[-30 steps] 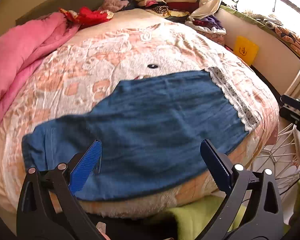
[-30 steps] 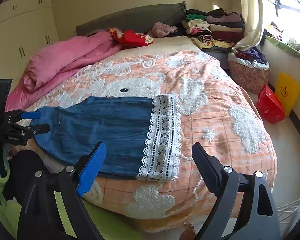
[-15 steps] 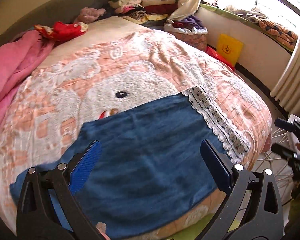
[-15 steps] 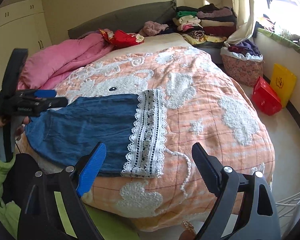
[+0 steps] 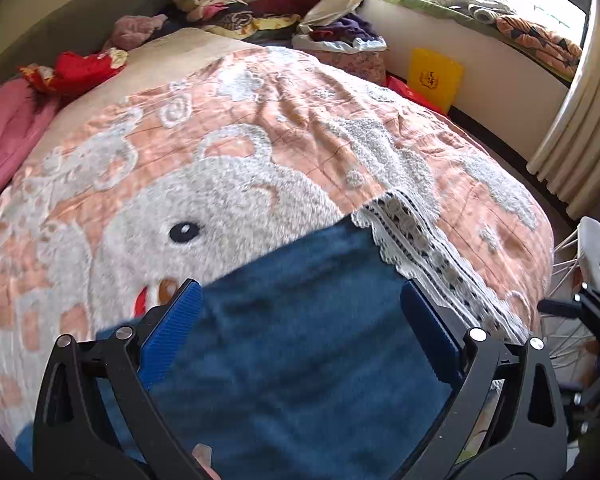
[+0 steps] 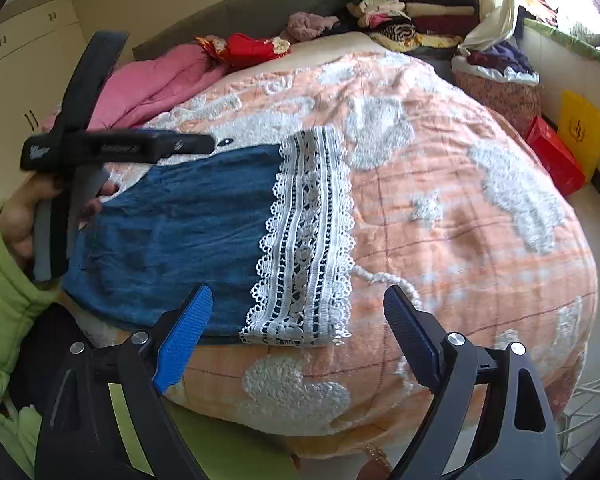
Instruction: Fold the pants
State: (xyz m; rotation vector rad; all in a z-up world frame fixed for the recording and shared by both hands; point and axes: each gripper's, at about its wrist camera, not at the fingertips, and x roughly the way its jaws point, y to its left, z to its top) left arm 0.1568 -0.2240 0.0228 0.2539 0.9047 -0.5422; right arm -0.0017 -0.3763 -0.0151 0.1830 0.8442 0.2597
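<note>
Blue denim pants (image 5: 300,344) with a white lace hem (image 5: 428,252) lie flat on the near side of the bed. My left gripper (image 5: 300,316) hovers open just above the denim, nothing between its blue pads. In the right wrist view the same pants (image 6: 180,236) stretch from the left edge to the lace hem (image 6: 308,240). My right gripper (image 6: 298,326) stands open over the lace hem's near corner, apart from the cloth. The left gripper (image 6: 116,148), held by a hand, shows side-on above the pants' far left end.
An orange and white bedspread (image 6: 440,184) covers the bed. A pink quilt (image 6: 156,80) and red cloth (image 6: 252,46) lie at the head. Stacked folded clothes (image 6: 416,8), a full basket (image 6: 500,84), a yellow bag (image 6: 582,132) and a red box (image 6: 556,156) stand at the right.
My left gripper has swept along the pants toward the lace hem and sunk closer to the denim. My right gripper has dropped lower toward the hem's near corner. Both stay open.
</note>
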